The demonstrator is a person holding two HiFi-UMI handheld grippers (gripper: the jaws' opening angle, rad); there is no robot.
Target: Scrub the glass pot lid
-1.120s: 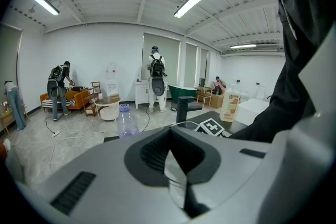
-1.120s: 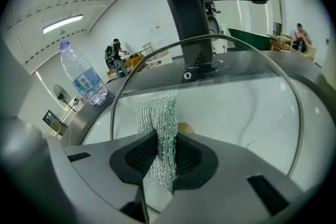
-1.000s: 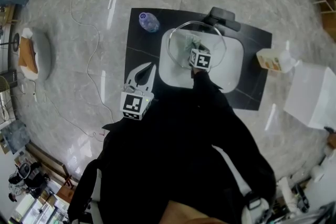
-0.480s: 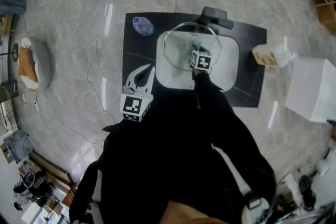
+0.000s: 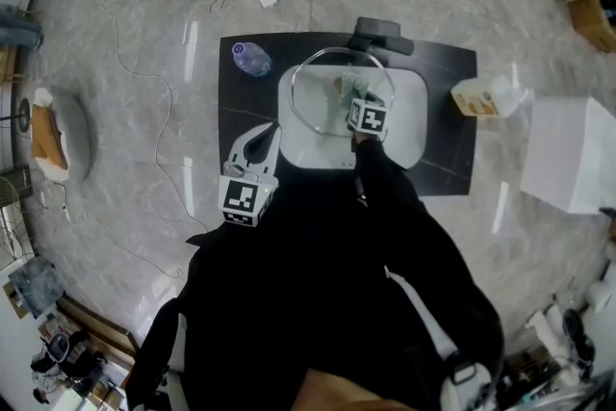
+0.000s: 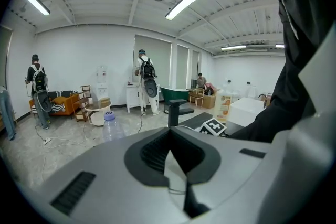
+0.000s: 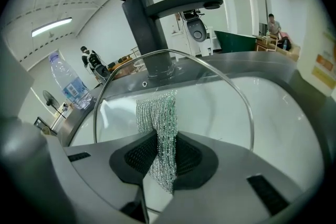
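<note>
Inspection, L to R, all positions ref. the sink (image 5: 414, 111).

- Water bottle (image 5: 250, 59): stood upright beyond the sink's left edge, clear of the work.
- Left gripper (image 5: 260, 141): was just off the sink's left edge, jaws together with nothing between them. Judged parked so as not to foul the scrubbing.
- Glass pot lid (image 7: 210, 102): lay inside the sink, leaning toward the tap (image 5: 380, 36) at the sink's back. Judged so placed to brace it against pressure. Sink held the lid and nothing else seen (no water discernible).
- Right gripper (image 7: 160, 136): was over the sink's middle, jaws clamped on a steel mesh scrubber (image 7: 157, 110), mesh presented to the glass. Contact probable, not confirmed.
- Carton (image 5: 478, 97): stood right of the sink, well apart.
</note>
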